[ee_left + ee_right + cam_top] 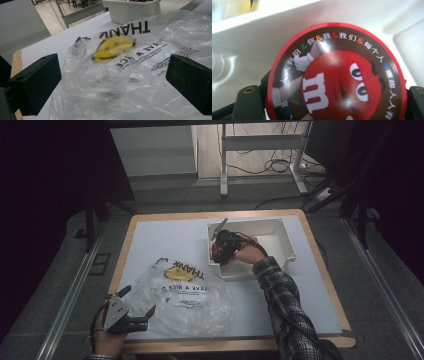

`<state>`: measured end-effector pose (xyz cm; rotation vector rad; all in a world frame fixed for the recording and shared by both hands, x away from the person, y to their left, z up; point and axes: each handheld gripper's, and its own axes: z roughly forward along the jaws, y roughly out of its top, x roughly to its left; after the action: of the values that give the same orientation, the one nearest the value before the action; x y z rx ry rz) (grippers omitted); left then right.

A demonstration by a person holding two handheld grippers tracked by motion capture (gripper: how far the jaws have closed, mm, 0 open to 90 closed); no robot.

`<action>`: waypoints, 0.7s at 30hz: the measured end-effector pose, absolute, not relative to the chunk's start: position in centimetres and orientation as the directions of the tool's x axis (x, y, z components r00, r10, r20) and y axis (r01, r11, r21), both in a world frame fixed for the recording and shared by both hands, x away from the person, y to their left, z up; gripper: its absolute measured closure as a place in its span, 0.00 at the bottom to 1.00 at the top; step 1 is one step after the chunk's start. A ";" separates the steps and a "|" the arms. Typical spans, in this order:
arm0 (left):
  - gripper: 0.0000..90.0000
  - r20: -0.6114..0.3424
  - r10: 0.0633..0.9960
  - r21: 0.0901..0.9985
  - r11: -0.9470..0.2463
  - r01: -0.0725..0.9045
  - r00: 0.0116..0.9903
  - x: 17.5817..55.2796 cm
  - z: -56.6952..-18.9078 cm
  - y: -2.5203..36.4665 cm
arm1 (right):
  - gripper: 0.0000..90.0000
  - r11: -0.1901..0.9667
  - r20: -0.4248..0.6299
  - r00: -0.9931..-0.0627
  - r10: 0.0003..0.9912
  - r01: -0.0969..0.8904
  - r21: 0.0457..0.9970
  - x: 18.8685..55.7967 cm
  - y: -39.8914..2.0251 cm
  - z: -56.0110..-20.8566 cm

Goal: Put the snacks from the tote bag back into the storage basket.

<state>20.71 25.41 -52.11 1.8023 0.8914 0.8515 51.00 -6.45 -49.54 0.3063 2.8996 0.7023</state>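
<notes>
In the right gripper view, the right gripper's fingers [247, 100] stand on either side of a round red-rimmed candy tin [337, 72], one at the lower left and one at the lower right corner of the frame, and they clasp it by its rim. The tin's brown face, with a red cartoon character, a white letter and a ring of small characters, covers the middle and lower part of that frame; behind it runs the pale inner wall of a white bin [249, 32]. In the high view the right gripper [220, 240] sits a little above the centre of the frame, inside the white bin [285, 240], with the red tin [217, 251] at its tip near the bin's left wall. A hand in a plaid sleeve [280, 290] reaches up to it from the lower right.

The left gripper's fingers [35, 82] stand wide apart at the left and right edges of the left gripper view, with nothing pressed between them. Between and beyond them lies a crumpled clear plastic bag [130, 75] with a yellow smiley face and black lettering. In the high view the left gripper [135, 315] is at the lower left, just at the bag's [185, 295] left edge. The bag lies on the pale counter [165, 235], left of and below the bin and apart from it.
</notes>
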 end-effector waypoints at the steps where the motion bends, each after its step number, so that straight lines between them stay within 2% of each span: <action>1: 0.00 0.174 0.850 0.926 -0.314 0.212 0.498 20.7 -52.1 25.4 | 0.26 0.868 -0.092 -0.968 0.231 0.163 0.469 51.0 -6.5 -49.5; 9: 0.00 0.174 0.848 0.925 -0.315 0.212 0.500 20.7 -52.1 25.3 | 0.17 0.858 -0.084 -0.968 0.235 0.166 0.486 50.7 -6.4 -48.9; 21: 0.00 0.177 0.847 0.924 -0.318 0.213 0.501 20.7 -52.1 25.3 | 0.14 0.850 -0.095 -0.966 0.242 0.163 0.501 50.5 -6.8 -48.5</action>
<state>20.73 25.27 -52.14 1.8089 0.8885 0.8512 50.48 -6.77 -48.45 0.3167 2.8712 0.7580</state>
